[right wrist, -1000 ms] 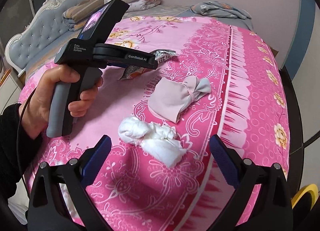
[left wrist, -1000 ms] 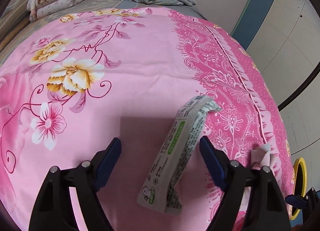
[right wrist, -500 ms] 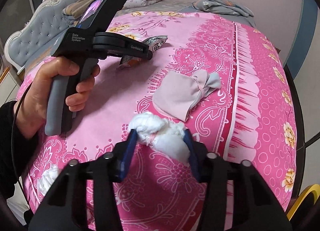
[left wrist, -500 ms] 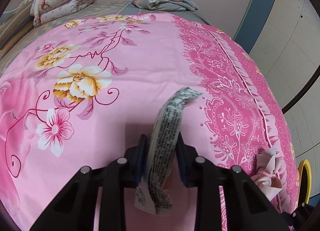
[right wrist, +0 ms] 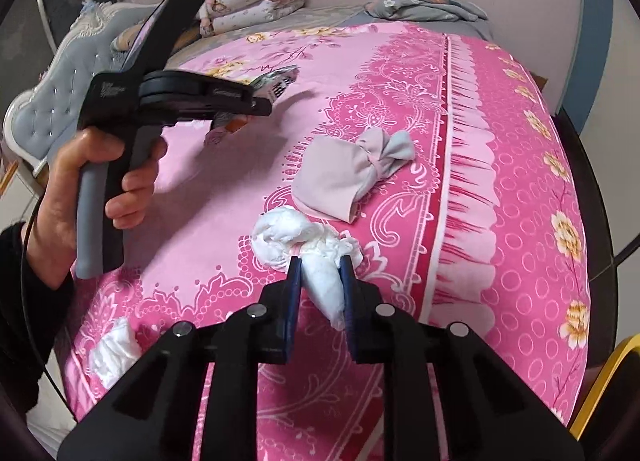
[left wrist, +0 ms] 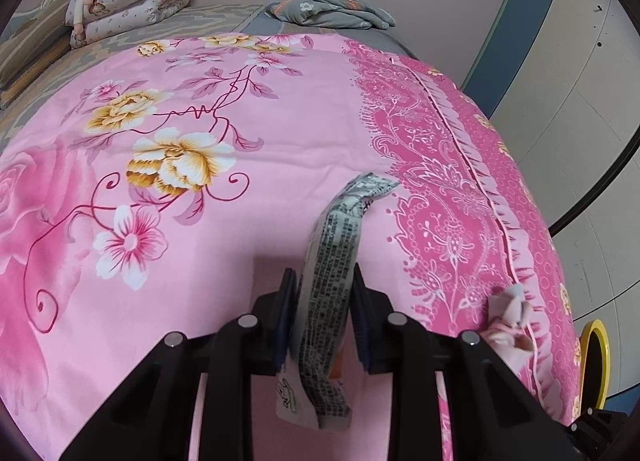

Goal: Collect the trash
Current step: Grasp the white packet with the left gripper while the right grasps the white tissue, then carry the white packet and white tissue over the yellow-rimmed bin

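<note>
A second ago both pairs of tongs stood wide over their targets; now each is clamped on its piece of trash. The left gripper (left wrist: 323, 301) has been closing and now pinches a printed snack wrapper (left wrist: 332, 265) edgewise between its blue pads, the wrapper bowed upward, its far end curling toward the darker patterned band of the pink floral bedspread (left wrist: 280, 133) and its near end hanging below the jaws. The right gripper (right wrist: 320, 285) has just been closing too and squeezes a crumpled white tissue (right wrist: 308, 245) narrow, the wad's loose end still resting on the bedspread near the bed's right edge. Just beyond the tissue lies a pale pink knotted cloth (right wrist: 348, 177) (unmoved from before), and a second tissue wad (right wrist: 112, 349) sits at the bed's near left corner. Of a yellow-rimmed container (left wrist: 596, 357) beside the bed's right edge, the contents cannot be seen.
</note>
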Demonstrator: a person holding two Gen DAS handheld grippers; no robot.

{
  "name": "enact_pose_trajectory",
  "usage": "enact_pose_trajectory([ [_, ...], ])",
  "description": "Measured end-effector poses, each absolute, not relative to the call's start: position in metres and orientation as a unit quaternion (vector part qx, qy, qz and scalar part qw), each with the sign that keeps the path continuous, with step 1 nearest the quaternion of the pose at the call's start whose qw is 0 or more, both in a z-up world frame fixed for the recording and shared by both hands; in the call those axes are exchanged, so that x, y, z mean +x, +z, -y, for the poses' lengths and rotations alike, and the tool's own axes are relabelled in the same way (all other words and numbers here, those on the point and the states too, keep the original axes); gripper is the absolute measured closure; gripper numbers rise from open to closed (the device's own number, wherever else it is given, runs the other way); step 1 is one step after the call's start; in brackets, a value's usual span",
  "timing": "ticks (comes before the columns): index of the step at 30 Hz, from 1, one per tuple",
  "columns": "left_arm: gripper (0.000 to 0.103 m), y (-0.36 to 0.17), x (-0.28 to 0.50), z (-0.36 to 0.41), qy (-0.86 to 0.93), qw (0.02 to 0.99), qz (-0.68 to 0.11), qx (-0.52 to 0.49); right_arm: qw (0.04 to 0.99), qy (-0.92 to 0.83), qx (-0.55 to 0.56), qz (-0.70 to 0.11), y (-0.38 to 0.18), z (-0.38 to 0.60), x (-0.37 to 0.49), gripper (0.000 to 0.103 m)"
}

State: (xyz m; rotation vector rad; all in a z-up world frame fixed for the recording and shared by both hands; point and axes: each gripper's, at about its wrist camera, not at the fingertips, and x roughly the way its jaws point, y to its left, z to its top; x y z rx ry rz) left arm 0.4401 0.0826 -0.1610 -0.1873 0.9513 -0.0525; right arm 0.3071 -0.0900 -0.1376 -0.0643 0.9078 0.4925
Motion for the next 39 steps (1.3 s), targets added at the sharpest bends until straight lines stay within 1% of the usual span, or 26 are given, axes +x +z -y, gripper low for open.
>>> enact_pose_trajectory([
  [9, 0.078, -0.137, 0.411, -0.073, -0.033, 0.891, -0.445, -0.083, 0.883, 0.213, 0.014, -0.418, -0.109, 0.121, 0.285, 0.085],
  [16, 0.078, -0.11, 0.389, -0.041, -0.054, 0.899, -0.429, -0.069, 0.903, 0.179, 0.048, -0.387, -0.078, 0.158, 0.265, 0.085],
  [28, 0.078, -0.069, 0.36, 0.054, -0.118, 0.905, -0.406, -0.045, 0.927, 0.098, 0.091, -0.35, -0.037, 0.235, 0.229, 0.085],
  [39, 0.078, -0.045, 0.34, 0.142, -0.189, 0.898, -0.396, -0.027, 0.94, 0.007, 0.147, -0.308, -0.001, 0.342, 0.194, 0.085],
])
